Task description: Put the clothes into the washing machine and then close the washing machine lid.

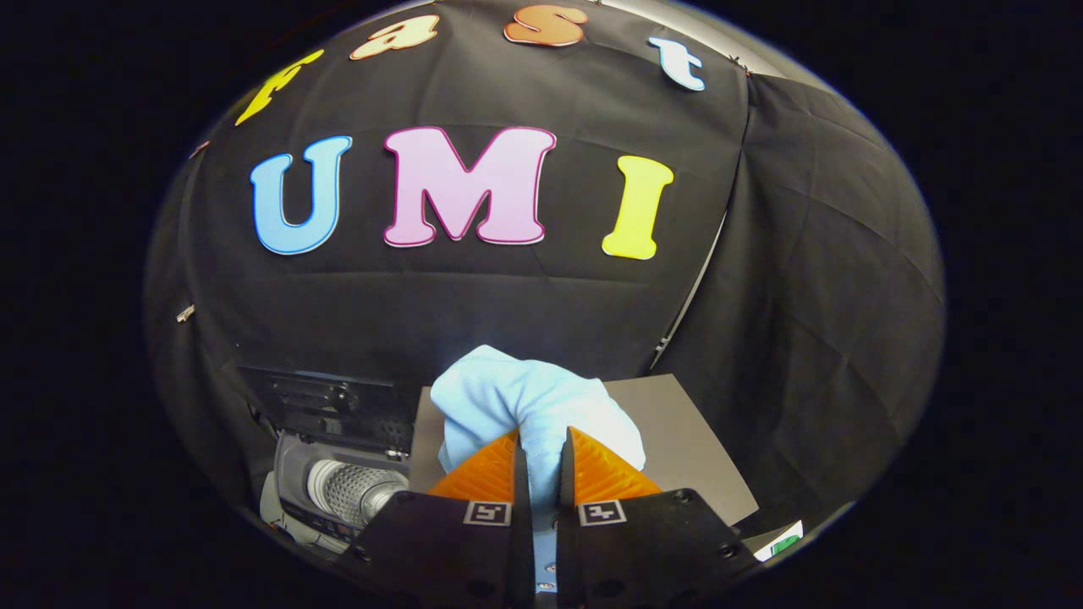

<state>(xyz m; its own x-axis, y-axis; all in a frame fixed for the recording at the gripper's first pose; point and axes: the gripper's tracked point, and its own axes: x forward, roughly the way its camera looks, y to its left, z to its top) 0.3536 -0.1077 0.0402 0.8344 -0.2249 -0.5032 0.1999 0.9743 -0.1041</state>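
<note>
A light blue cloth [516, 397] is pinched between my two fingers and bunches up just ahead of them. My gripper [541, 448] is shut on it and holds it lifted above the grey surface [677, 431]. Down to the left of the fingers stands a small washing machine [338, 474]. Its dark lid [326, 402] is raised, and the perforated metal drum [351, 491] shows inside the opening. The cloth hangs to the right of the machine's opening, not over it.
The grey surface stretches beyond and to the right of the fingers. A white and green object [783, 541] lies at its near right corner. The black cloth wall of the booth rises close behind everything.
</note>
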